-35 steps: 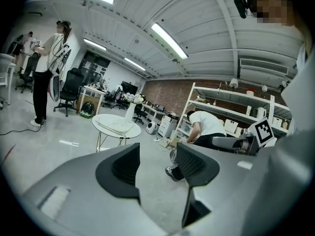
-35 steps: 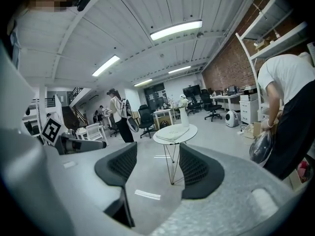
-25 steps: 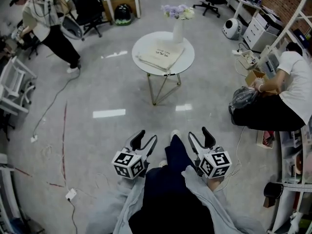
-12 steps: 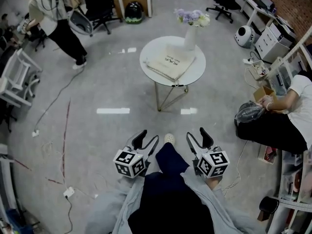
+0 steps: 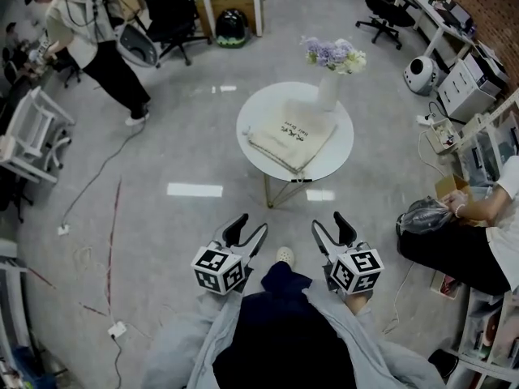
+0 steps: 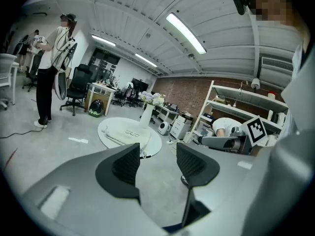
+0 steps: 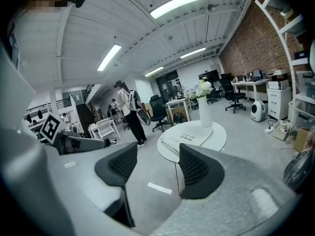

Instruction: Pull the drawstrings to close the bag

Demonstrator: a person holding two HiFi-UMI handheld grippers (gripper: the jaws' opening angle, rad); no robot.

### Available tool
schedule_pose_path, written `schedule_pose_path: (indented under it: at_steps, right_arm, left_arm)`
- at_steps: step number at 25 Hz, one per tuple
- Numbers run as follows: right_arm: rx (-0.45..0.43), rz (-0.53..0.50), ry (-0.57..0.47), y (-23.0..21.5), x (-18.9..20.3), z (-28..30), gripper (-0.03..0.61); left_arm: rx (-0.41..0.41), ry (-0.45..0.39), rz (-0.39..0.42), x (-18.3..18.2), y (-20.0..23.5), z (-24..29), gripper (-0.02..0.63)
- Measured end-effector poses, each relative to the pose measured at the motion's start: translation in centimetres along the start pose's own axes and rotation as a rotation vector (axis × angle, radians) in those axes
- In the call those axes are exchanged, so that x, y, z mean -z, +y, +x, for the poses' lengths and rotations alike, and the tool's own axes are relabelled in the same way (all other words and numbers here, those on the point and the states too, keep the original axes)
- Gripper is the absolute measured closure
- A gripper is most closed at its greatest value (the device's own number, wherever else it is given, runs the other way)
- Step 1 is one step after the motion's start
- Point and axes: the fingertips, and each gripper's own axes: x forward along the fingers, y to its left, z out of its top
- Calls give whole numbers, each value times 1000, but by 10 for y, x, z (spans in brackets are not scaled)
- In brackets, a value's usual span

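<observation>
Matt cloth bag (image 5: 293,136) on glossy white table (image 5: 340,148).

Round white table (image 5: 258,113), vase of pale flowers (image 5: 328,87) on it, black office chair (image 5: 166,14), cable (image 5: 93,177) across grey floor (image 5: 186,225)

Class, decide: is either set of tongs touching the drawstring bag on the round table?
Apart. Head view: bare floor lies between the left tongs, the right tongs and the bag.

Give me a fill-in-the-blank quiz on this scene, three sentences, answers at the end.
1. The beige cloth drawstring bag lies flat on the ____ white table.
2. The tall white vase of flowers stands ____ beside the bag.
3. The left gripper and right gripper hold nothing; their jaws are ____.
Missing words: round; upright; open.
</observation>
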Motion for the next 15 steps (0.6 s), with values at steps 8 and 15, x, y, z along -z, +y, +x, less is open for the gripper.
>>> schedule_pose_path:
  at_steps: [8, 15]
  right_arm:
    - [-18, 5, 27, -40, -22, 62, 314]
    - [-80, -30, 102, -38, -22, 108, 314]
  left_arm:
    - [-60, -6, 0, -27, 44, 47, 381]
    - [-99, 4, -15, -28, 64, 63, 388]
